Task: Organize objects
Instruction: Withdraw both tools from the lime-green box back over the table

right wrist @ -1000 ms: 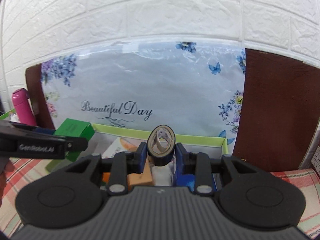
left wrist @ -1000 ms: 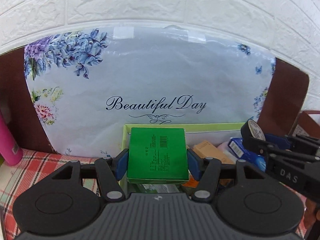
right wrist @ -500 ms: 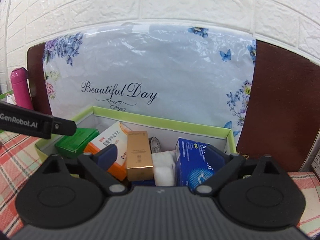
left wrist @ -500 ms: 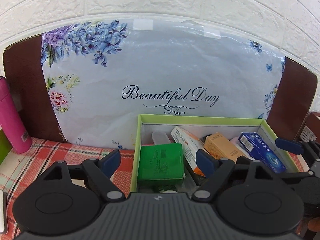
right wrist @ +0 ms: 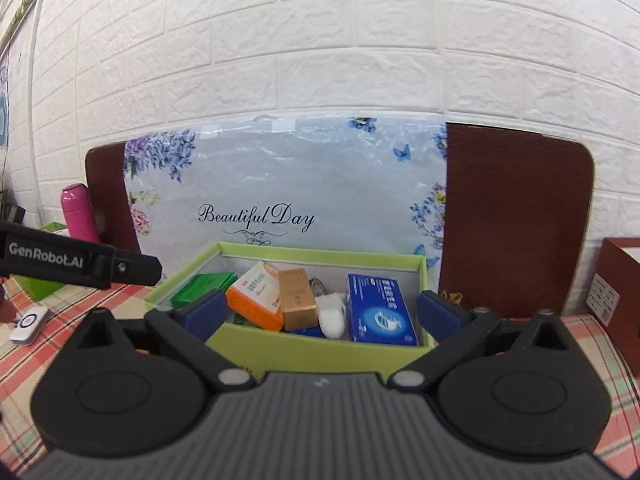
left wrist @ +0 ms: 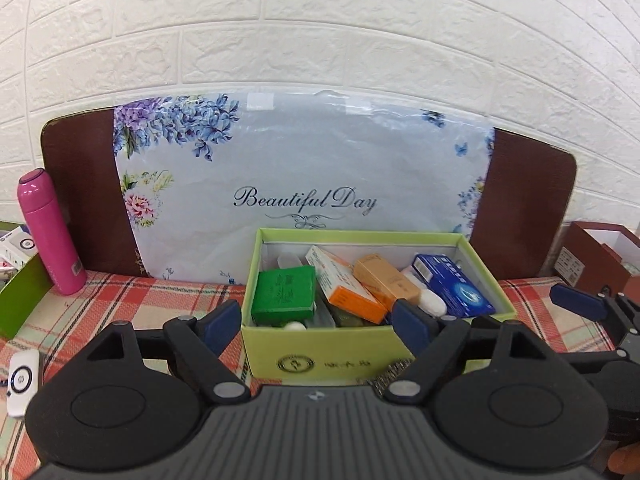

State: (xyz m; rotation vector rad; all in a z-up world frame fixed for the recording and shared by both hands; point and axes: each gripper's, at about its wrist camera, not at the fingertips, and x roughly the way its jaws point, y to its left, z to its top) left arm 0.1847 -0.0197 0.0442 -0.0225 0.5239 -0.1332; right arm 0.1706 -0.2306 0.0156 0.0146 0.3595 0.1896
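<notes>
Both pairs of jaws stand wide apart and hold nothing: the left gripper (left wrist: pixel 318 322) hovers just in front of the near wall of the light-green open cardboard box (left wrist: pixel 360 354), and the right gripper (right wrist: pixel 320 312) sits at about the same height before the box's near right corner, its blue pads either side of the contents. Inside the box lie a flat dark-green carton (left wrist: pixel 284 294) at the left end, a white-and-orange medicine carton (left wrist: pixel 344 286) leaning beside it, a tan upright carton (left wrist: pixel 386 280), a white wad or small bottle (left wrist: pixel 434 304) and a blue printed carton (left wrist: pixel 454 284) at the right end; a round tape-like item seems to show behind the tan carton in the right wrist view, too small to be sure. As a judgement, the sorting looks largely done, since the box is nearly full and neither gripper carries anything. What may be left is the small white rounded device (left wrist: pixel 24 372) lying alone on the red-plaid cloth of the worktop (left wrist: pixel 132 300) to the left, and perhaps the pink cylindrical flask (left wrist: pixel 50 232) standing upright against the brown board behind; whether these belong in the box cannot be told. Both grippers point level toward the floral panel reading "Beautiful Day" (left wrist: pixel 304 200), the left one's side arm crossing the left edge of the right wrist view, so the two are held close together, side by side.
</notes>
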